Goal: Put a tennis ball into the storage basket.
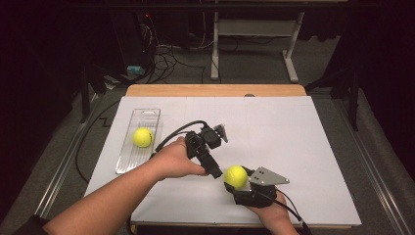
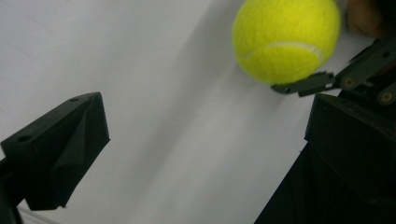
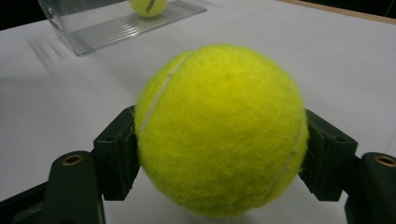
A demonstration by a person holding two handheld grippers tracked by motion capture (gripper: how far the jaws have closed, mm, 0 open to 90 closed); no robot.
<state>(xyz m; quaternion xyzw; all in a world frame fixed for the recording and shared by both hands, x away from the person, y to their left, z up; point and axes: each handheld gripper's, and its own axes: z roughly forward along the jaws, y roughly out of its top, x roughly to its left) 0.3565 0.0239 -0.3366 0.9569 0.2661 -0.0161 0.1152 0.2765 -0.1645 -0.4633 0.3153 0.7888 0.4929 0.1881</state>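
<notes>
The right hand-held gripper (image 3: 219, 154) had a yellow tennis ball (image 3: 219, 130) clamped between its two black jaws, just above the white counter (image 3: 327, 56). Far behind, a second ball (image 3: 148, 5) sat in a clear plastic tray (image 3: 116, 28).

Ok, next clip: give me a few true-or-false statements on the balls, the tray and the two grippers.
1. The right gripper has its fingers closed on a tennis ball. True.
2. The left gripper also holds a ball. False: its fingers stand open with nothing between them.
3. A second tennis ball lies in the clear tray. True.
4. The clear tray sits at the right side of the white board. False: it sits near the board's left edge in the high view.
5. The held ball is orange. False: it is yellow-green.
</notes>
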